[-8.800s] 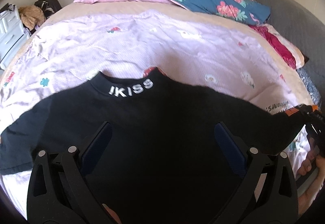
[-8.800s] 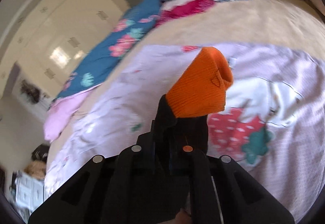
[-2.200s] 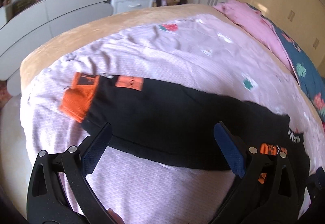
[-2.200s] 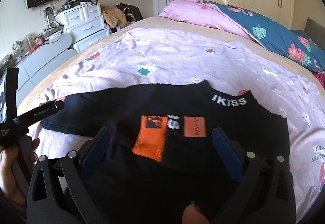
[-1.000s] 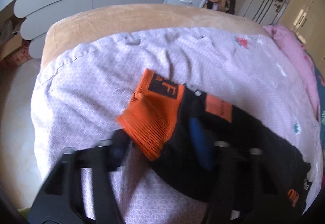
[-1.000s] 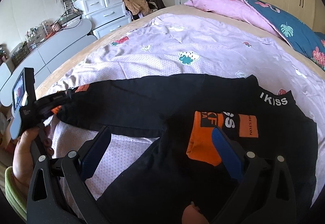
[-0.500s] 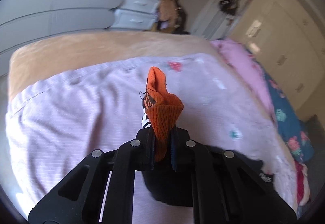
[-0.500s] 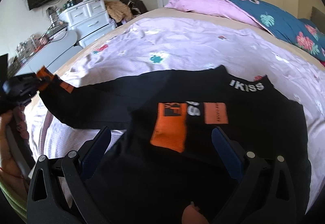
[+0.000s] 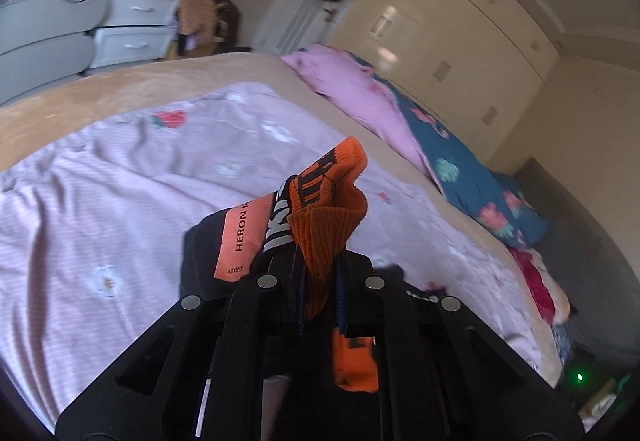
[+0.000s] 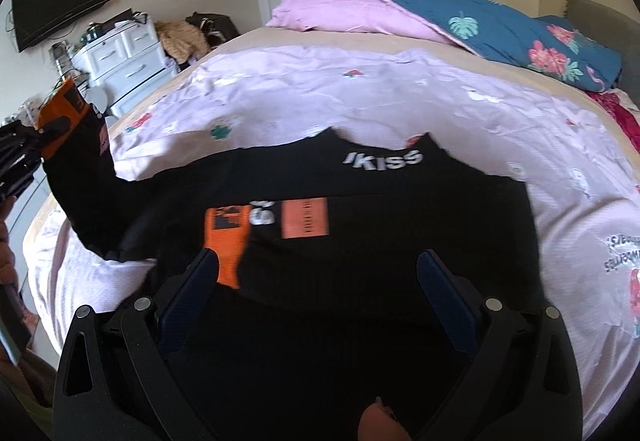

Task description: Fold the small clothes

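Between the left claw's pads: the orange cuff [image 9: 326, 237] of the black sweater [image 10: 400, 241] is being pinched, after the left claw [image 9: 318, 289] has just been closing on it from a wide stance around the flat sleeve.
Sleeve, beyond the left claw: the left sleeve [image 10: 92, 209] is now hanging in the air off the bed [image 10: 360, 101], where a moment ago it was lying stretched out on the lilac sheet.
Body, ahead of the right claw: the sweater's torso is lying flat, collar lettering facing away from the claw, with the other sleeve [image 10: 280, 219] already folded across the chest.
Right claw: the right claw [image 10: 320, 297] is standing wide and gripping nothing, hovering over the lower chest, its blue pads [image 10: 444, 297] apart from the fabric as far as can be told.
Meaning for the task: the second sleeve fold is probably getting under way, the first being done.
Next move, as a judgement: the lifted cuff likely needs carrying over toward the right claw, across the chest, and laying down without bunching.
Risk: the sleeve is twisting at the cuff, so it may land creased.
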